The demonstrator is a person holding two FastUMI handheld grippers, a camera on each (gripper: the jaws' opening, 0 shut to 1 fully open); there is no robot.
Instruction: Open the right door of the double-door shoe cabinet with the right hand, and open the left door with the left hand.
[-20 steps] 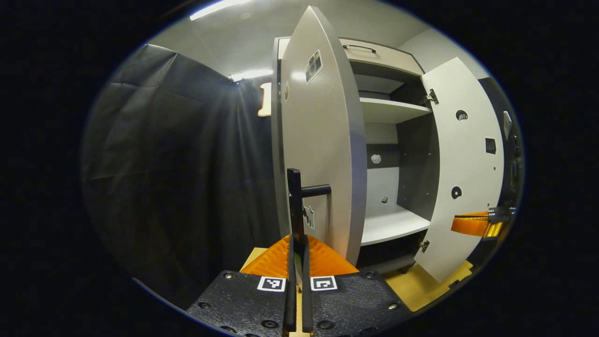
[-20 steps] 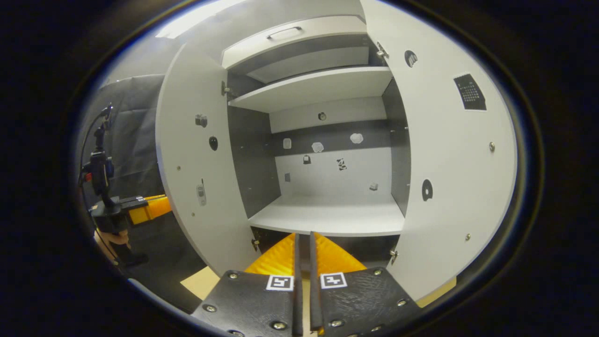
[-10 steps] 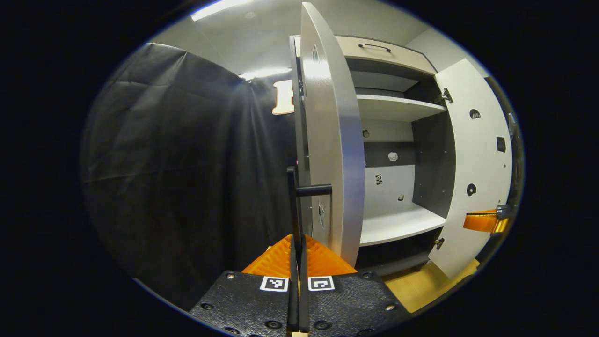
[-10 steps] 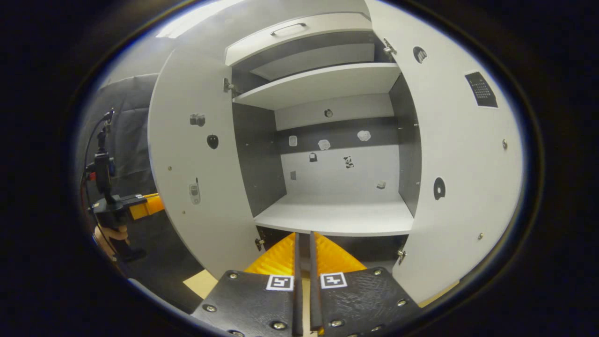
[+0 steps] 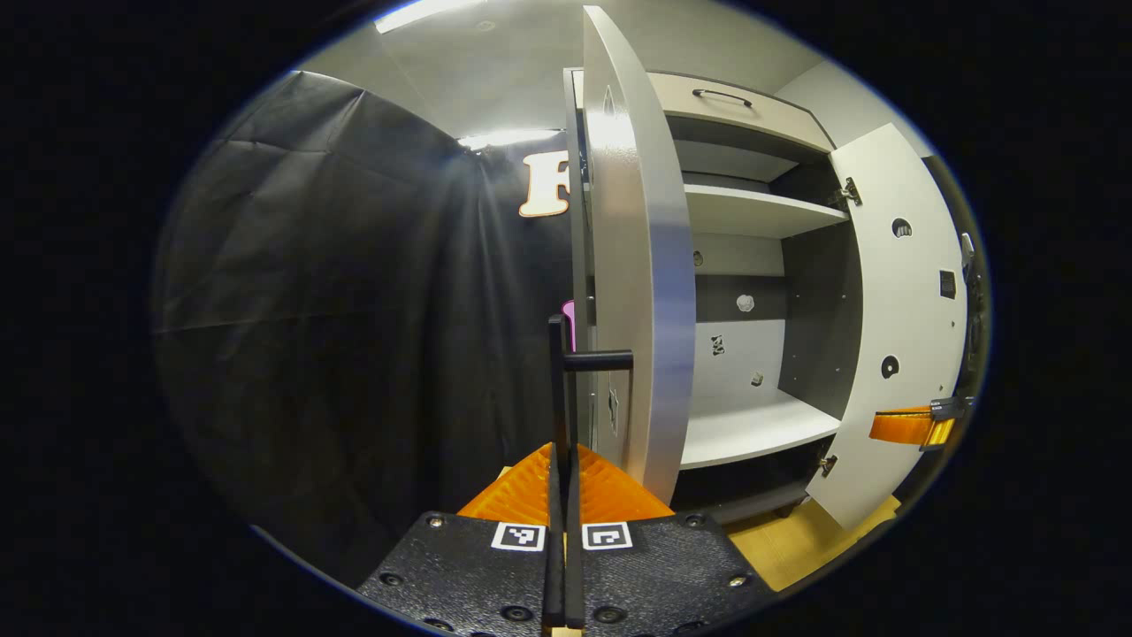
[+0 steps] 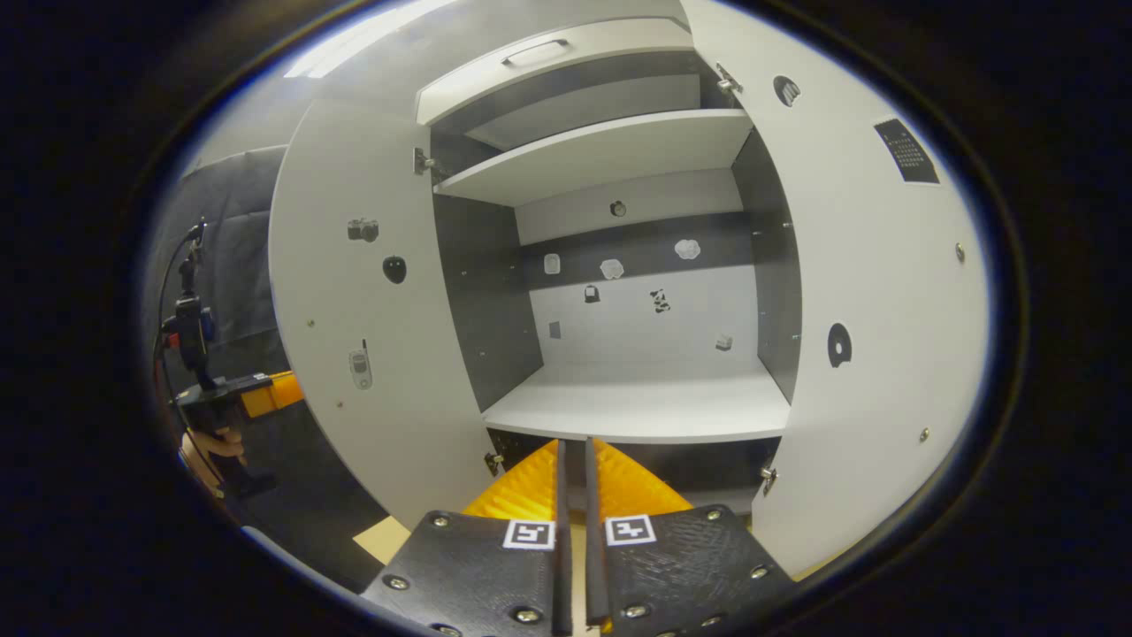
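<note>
Doors, two: left door (image 5: 641,265) open, right door (image 6: 875,310) open, shelves two.

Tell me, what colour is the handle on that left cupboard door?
Black; the handle shows best in the left gripper view.

left door (image 5: 637,265): smooth grey board, soft sheen
door handle (image 5: 566,363): matt black bar
shelf (image 6: 646,407): smooth matt white board
hinges (image 6: 423,162): shiny metal
left tool (image 5: 563,495): ribbed orange plastic, textured black plates
</note>
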